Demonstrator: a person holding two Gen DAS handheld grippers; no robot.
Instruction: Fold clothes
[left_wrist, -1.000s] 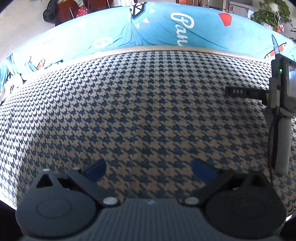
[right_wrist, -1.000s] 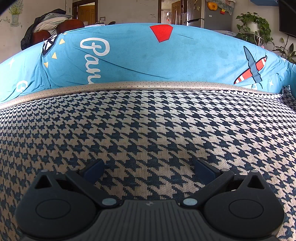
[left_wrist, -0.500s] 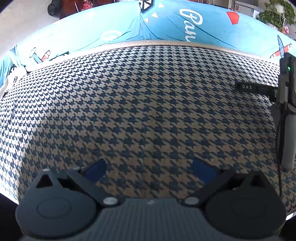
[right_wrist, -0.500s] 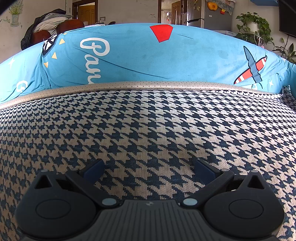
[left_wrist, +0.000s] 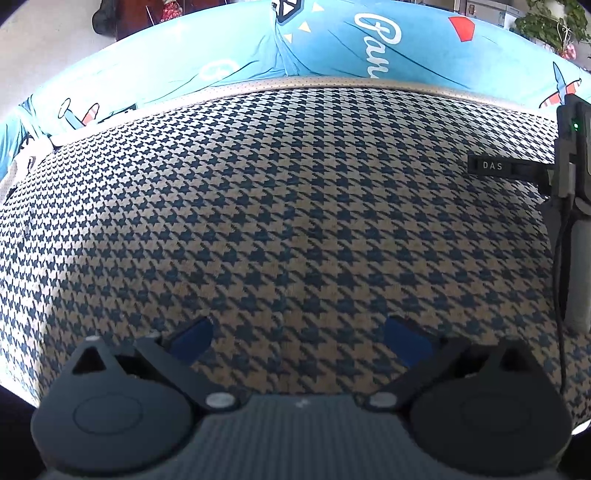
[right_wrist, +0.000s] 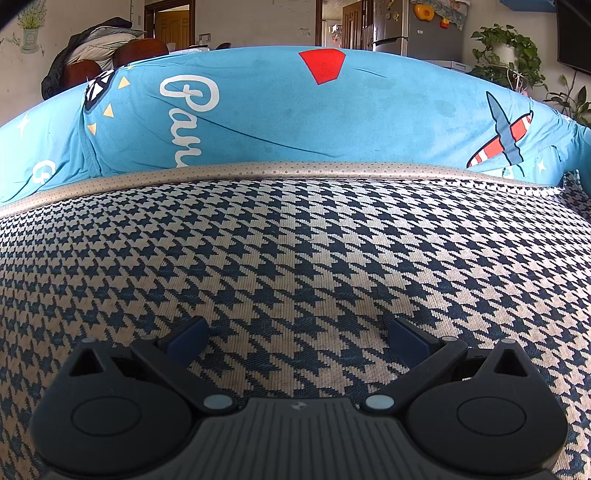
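A navy-and-beige houndstooth cloth (left_wrist: 295, 206) lies spread flat and fills both wrist views, with a beige dotted trim (right_wrist: 295, 170) along its far edge. My left gripper (left_wrist: 299, 332) hovers low over the near part of the cloth, open, nothing between its blue fingers (left_wrist: 192, 334). My right gripper (right_wrist: 299, 332) is open too, close above the same cloth (right_wrist: 295, 258), and holds nothing. The right gripper's housing (left_wrist: 574, 155) shows at the right edge of the left wrist view.
Beyond the trim lies a bright blue printed sheet (right_wrist: 295, 110) with white lettering and a red plane. Behind it stand chairs with dark clothing (right_wrist: 92, 48), a fridge (right_wrist: 417, 33) and potted plants (right_wrist: 509, 55). Pale floor (left_wrist: 44, 44) shows at far left.
The left wrist view has drawn back and swung a little, showing more of the cloth's left side and the blue sheet. The right gripper has stayed still. Both remain open.
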